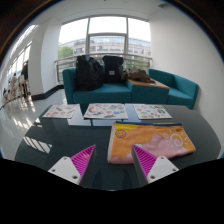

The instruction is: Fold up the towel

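Gripper (113, 162) fingers spread apart, holding nothing; we see dark glossy table (60, 135) surface in the gap between them. Pink pads (83, 158) face inward on each finger.

Towel (150, 142): folded flat, orange and pink with a printed pattern, lying on the table just ahead of the fingers and offset toward the right finger. Its near edge sits close above the right fingertip; we cannot tell whether they touch. Its left edge lies roughly in line with the gap between the fingers. The left finger has only bare tabletop ahead of it.

Beyond the towel, three patterned mats in a row across the table: left mat (62, 111), middle mat (104, 110), right mat (153, 112). All lie flat and apart from the towel.

Open tabletop to the left of the towel and ahead of the left finger.

Past the table's far edge, a teal sofa (170, 90) with dark bags (100, 70) on it, and large windows (105, 38) behind.
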The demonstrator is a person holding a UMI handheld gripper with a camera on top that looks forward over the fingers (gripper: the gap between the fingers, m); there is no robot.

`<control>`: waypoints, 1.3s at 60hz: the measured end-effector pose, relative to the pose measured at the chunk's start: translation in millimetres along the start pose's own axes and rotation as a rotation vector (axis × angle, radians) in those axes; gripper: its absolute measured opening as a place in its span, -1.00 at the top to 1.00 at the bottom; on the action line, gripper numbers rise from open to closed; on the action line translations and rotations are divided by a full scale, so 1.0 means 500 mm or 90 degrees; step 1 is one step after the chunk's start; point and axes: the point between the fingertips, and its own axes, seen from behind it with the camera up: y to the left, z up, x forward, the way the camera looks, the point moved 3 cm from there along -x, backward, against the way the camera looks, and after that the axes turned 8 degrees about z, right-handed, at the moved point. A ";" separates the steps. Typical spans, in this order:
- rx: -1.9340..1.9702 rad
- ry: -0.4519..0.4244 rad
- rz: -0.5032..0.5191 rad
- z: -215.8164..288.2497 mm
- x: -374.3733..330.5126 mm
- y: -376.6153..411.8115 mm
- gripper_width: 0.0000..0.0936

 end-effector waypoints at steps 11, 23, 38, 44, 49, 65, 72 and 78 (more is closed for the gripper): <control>0.006 0.058 -0.006 0.025 0.175 -0.035 -0.25; 0.003 0.110 -0.025 0.004 0.218 -0.047 0.23; -0.093 0.135 -0.046 0.008 0.217 -0.039 0.95; -0.061 0.120 -0.045 0.008 0.216 -0.039 0.96; -0.032 0.123 -0.018 0.010 0.210 -0.033 0.98; 0.056 0.009 0.025 0.187 0.052 -0.175 0.97; 0.053 -0.010 -0.034 0.201 -0.006 -0.329 0.95; 0.053 0.012 -0.112 0.150 -0.018 -0.476 0.94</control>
